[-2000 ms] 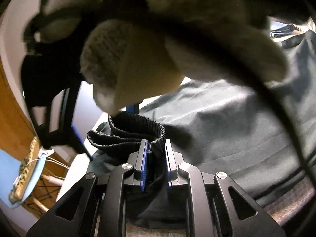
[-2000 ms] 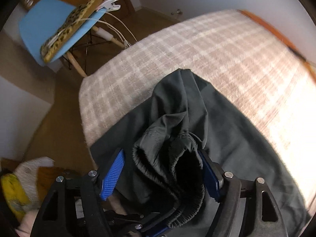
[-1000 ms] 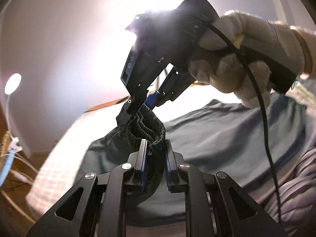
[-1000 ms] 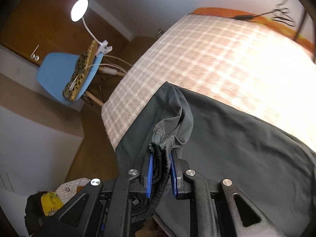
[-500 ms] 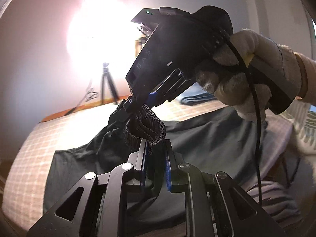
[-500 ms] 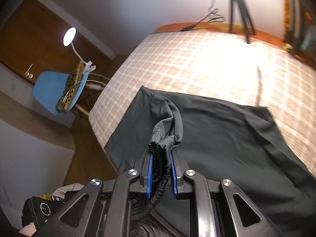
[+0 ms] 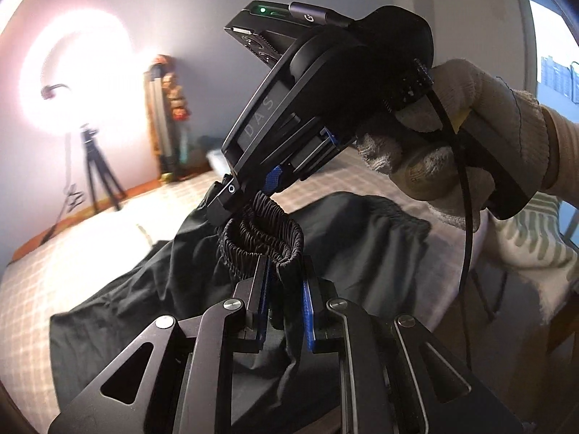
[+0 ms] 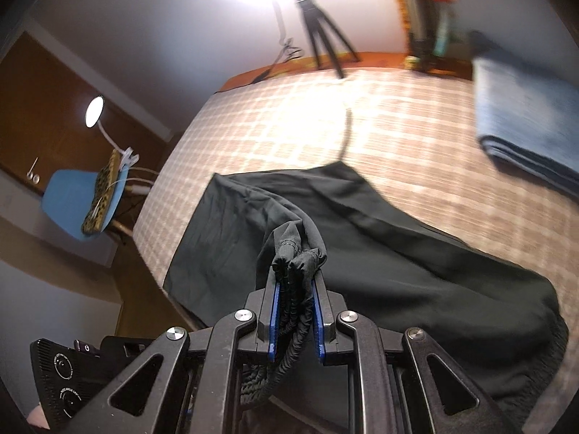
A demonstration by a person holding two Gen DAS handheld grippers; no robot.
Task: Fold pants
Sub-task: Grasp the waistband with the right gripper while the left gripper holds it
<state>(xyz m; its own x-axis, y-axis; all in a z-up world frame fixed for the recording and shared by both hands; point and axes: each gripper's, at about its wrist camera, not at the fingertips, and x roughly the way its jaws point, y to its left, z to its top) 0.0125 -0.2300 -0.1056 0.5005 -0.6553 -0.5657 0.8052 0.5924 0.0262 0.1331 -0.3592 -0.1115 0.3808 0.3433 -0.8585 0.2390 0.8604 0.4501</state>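
The black pants (image 8: pixel 380 253) are spread on the checked bed (image 8: pixel 398 126), their elastic waistband (image 7: pixel 264 242) lifted. The waistband is clamped narrowly by the left gripper (image 7: pixel 286 289) and by the right gripper (image 8: pixel 295 311). Folded blue cloth (image 8: pixel 524 115) is noted at 2 o'clock.

You are working in a home bedroom: a bed (image 8: pixel 416 115) with a checked cover is filling the room, a blue chair (image 8: pixel 68 195) with a clip lamp (image 8: pixel 94 111) is standing by wooden doors (image 8: pixel 54 115), and a ring light (image 7: pixel 77 72) on a tripod (image 8: pixel 322 32) is glowing against the wall.
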